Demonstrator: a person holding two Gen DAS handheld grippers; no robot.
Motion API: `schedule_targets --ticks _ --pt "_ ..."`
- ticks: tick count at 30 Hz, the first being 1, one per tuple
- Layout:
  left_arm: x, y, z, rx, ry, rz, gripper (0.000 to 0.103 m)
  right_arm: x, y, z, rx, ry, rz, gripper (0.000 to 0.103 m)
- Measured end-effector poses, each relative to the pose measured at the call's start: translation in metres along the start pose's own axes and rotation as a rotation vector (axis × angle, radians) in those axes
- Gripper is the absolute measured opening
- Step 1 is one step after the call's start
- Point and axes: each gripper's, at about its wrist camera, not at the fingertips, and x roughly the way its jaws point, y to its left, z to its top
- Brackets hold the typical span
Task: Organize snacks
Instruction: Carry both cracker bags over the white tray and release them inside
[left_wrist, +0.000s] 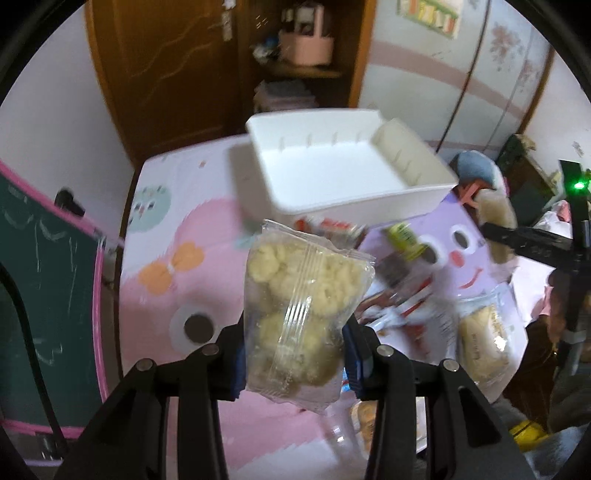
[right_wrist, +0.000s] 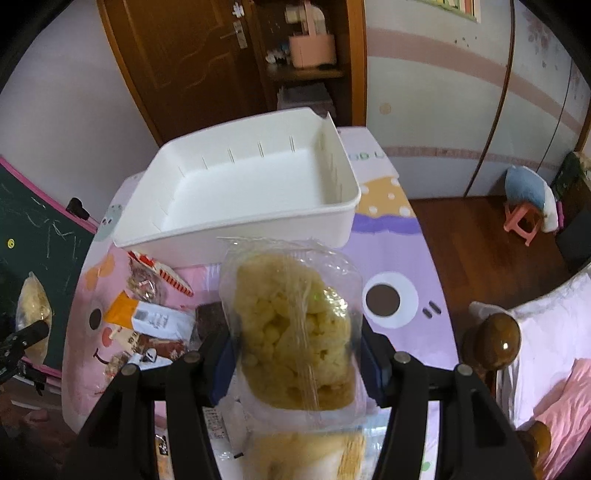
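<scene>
Holding a snack apiece, both grippers hang above the cartoon-print table cover (left_wrist: 207, 280). Left gripper (left_wrist: 293, 354): jaws clenched on a clear packet of pale puffed pieces (left_wrist: 299, 306), blue pads pressing its lower half, top edge tilted toward 1 o'clock. Right gripper (right_wrist: 295, 354): jaws grasping a clear bag of yellow puffed snack (right_wrist: 291, 325), pads on both sides, bag upright. White storage bin (right_wrist: 332, 218) sits on the table at 12 o'clock from each gripper, open side up, nothing visible inside, slotted ribs along its inner walls. In the right wrist view, loose snacks lie at 9 to 10 o'clock of the held bag: a red-and-white wrapper (right_wrist: 162, 277) just beside the bin's near wall, an orange-and-white packet (right_wrist: 147, 314), a dark brown one (right_wrist: 207, 317). More packets lie beneath the right gripper, partly hidden. Wooden door (right_wrist: 192, 62) and shelf behind the table at 12 o'clock; pink stool (right_wrist: 524, 221) at 3 o'clock on the wood floor. Left view blurred.
</scene>
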Motion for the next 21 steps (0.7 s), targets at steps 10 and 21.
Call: schedule_targets --ticks 10,21 --pt "-0.007 -0.03 0.059 0.002 -0.044 -0.067 0.04 -0.017 0.003 0.036 -0.015 -0.058 0.04 0.057" --pt "-0.018 -0.042 0.167 -0.033 -0.139 -0.051 0.04 -0.064 0.035 0.135 -0.066 -0.182 0.062 0.057"
